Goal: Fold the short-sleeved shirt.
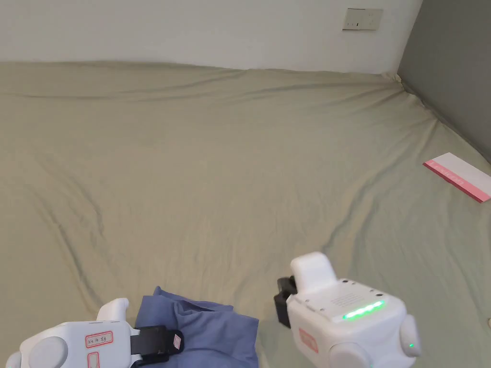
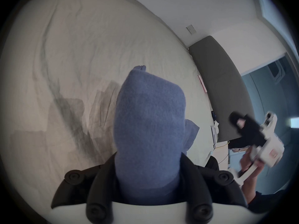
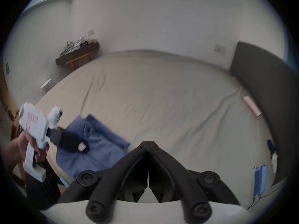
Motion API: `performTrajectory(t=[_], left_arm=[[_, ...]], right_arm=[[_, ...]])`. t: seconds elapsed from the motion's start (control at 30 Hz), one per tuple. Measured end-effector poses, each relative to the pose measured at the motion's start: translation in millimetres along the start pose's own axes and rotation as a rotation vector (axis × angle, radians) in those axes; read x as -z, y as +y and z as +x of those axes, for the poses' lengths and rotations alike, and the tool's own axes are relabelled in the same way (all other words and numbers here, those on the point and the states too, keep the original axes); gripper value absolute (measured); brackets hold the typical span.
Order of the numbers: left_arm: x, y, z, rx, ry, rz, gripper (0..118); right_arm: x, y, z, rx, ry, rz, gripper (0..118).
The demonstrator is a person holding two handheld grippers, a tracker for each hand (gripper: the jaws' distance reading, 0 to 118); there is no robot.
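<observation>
A blue short-sleeved shirt lies crumpled at the near edge of the bed. My left gripper is at the lower left, shut on a bunch of the shirt. In the left gripper view the blue cloth bulges up between the black jaws and hides their tips. My right gripper hovers over the sheet to the right of the shirt, apart from it. In the right gripper view its jaws meet at the tips with nothing between them, and the shirt lies to their left under the left gripper.
A pink-and-white booklet lies on the bed's right side, near the dark headboard. The wrinkled sheet stretches back to the white wall. A dark side table and a white stool stand beyond the bed's far left corner.
</observation>
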State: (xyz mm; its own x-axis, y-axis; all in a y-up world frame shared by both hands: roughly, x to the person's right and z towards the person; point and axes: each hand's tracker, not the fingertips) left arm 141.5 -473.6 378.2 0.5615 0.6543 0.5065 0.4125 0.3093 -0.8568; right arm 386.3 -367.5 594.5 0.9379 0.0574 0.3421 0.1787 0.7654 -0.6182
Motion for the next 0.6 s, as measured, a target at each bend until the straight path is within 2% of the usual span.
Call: performTrajectory(t=[0.1, 0.23, 0.33, 0.47, 0.6], left_arm=[[-8, -3, 10, 0.062, 0.043, 0.011, 25], [-18, -7, 14, 0.157, 0.168, 0.029, 25], [-27, -9, 5, 0.155, 0.227, 0.044, 25], [-38, -13, -13, 0.209, 0.372, 0.071, 25], [-56, -14, -43, 0.184, 0.424, 0.099, 25]], right_arm=[[-26, 21, 4, 0.0, -0.078, 0.091, 2], [-51, 38, -4, -0.015, -0.141, 0.186, 2], [-61, 43, -14, -0.026, -0.157, 0.214, 2], [-66, 45, -30, -0.04, -0.168, 0.245, 2], [-64, 47, -47, -0.075, -0.164, 0.259, 2]])
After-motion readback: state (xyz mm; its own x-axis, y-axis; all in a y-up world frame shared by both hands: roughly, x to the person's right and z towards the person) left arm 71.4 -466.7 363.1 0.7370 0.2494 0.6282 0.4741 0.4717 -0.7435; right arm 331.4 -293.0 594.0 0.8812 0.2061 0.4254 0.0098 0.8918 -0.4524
